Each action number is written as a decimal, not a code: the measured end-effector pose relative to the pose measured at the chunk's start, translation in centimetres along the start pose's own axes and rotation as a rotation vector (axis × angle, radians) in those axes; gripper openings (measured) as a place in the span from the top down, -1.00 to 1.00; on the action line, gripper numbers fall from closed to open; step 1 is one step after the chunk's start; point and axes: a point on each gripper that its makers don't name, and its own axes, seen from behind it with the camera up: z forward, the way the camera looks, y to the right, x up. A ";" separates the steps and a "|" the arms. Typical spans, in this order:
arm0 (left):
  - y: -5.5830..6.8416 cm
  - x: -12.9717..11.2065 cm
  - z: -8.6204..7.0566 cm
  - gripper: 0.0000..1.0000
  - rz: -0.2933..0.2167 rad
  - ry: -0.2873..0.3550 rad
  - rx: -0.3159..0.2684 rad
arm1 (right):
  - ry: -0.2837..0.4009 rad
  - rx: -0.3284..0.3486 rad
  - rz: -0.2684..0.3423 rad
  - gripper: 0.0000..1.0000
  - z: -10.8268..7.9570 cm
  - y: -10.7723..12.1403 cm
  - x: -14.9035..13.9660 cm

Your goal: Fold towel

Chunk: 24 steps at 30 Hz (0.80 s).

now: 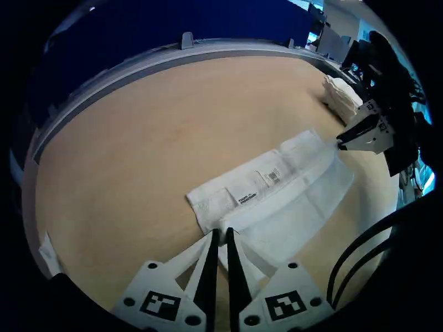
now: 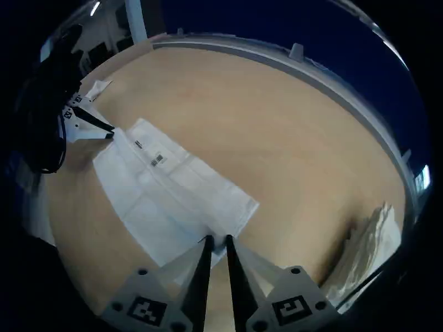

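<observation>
A white towel [image 1: 277, 193] lies on the wooden table [image 1: 166, 127], part folded, with its label side up. In the left gripper view my left gripper [image 1: 220, 237] is at the near edge of the towel, shut on the cloth. Across the towel, the right gripper [image 1: 339, 143] pinches the far corner. In the right gripper view the towel [image 2: 171, 188] stretches away from my right gripper [image 2: 217, 241], which is shut on its near corner. The left gripper [image 2: 109, 134] holds the opposite end, with a dark-sleeved arm behind it.
A stack of folded white towels [image 1: 343, 97] sits near the table's right end, also the stack [image 2: 371, 243] beside my right gripper. A small white item [image 2: 97, 88] lies by the far left edge. A grey rail [image 1: 166, 58] and a blue partition [image 1: 166, 22] bound the back.
</observation>
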 end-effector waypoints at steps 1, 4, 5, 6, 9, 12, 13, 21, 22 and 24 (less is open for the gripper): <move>-0.1 0.0 0.1 0.75 -0.003 0.000 0.003 | 0.000 -0.006 0.001 0.56 0.1 0.1 0.0; -0.5 0.0 0.3 0.67 -0.010 0.002 0.013 | 0.001 -0.022 0.005 0.47 0.4 0.3 -0.1; -0.6 0.1 0.4 0.65 -0.010 0.002 0.018 | 0.001 -0.027 0.005 0.44 0.5 0.4 -0.1; -0.8 0.1 0.5 0.62 -0.011 0.003 0.022 | 0.001 -0.033 0.006 0.38 0.6 0.5 -0.2; -1.2 0.3 0.7 0.46 -0.005 0.005 0.038 | 0.004 -0.053 0.007 0.20 0.8 0.9 -0.2; -1.8 0.5 0.9 0.24 0.000 0.012 0.053 | 0.011 -0.073 0.007 0.04 0.9 1.4 -0.1; -2.0 0.6 0.9 0.17 0.000 0.014 0.058 | 0.015 -0.083 0.008 -0.01 1.0 1.6 0.0; -3.3 1.0 0.8 -0.32 -0.021 0.022 0.085 | 0.044 -0.152 0.022 -0.55 1.1 3.0 0.4; -3.4 1.0 0.8 -0.37 -0.024 0.024 0.088 | 0.052 -0.163 0.028 -0.62 1.1 3.2 0.6; -3.7 1.0 0.8 -0.42 -0.031 0.026 0.094 | 0.065 -0.181 0.039 -0.73 1.1 3.7 0.8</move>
